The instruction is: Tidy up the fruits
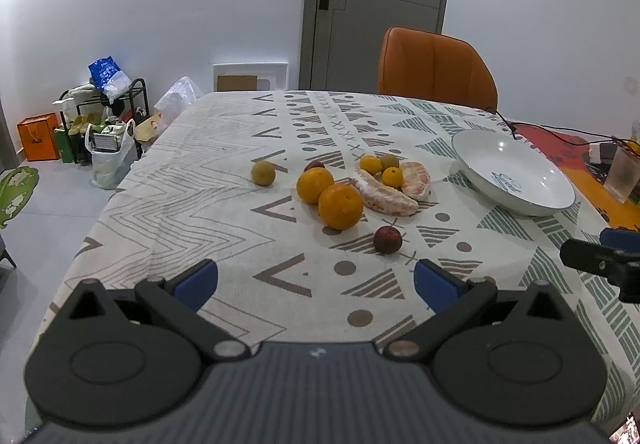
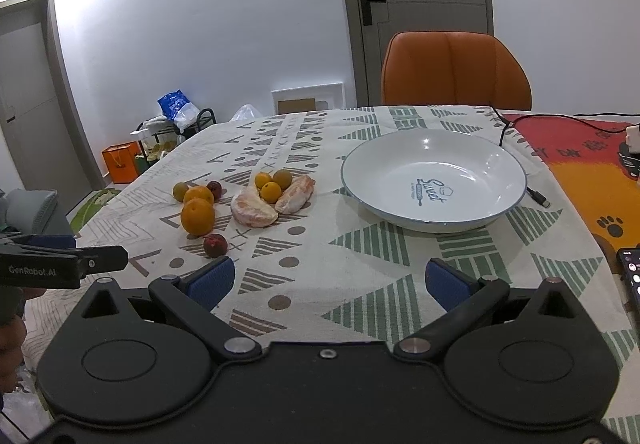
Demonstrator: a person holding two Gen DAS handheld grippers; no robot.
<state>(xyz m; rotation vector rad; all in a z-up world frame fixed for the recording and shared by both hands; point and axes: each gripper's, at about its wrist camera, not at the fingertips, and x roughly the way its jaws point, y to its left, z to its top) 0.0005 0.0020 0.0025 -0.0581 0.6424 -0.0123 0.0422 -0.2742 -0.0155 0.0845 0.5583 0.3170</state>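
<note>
The left gripper [image 1: 316,280] hovers with its jaws spread wide and nothing between them, above the near edge of the tabletop [image 1: 192,203]. The right gripper [image 2: 330,280] is likewise wide open and empty, just short of the white plate [image 2: 492,157], which sits toward the right side of the patterned cloth. The fruit lies in a loose cluster near the tabletop's middle: two oranges [image 1: 340,205] touching each other, two peeled pomelo pieces [image 1: 386,195] with small yellow fruits [image 1: 392,176] nestled between them, and a dark red fruit [image 1: 387,240], possibly a passion fruit, nearest the front edge. An orange chair [image 2: 456,69] stands at the far edge.
</note>
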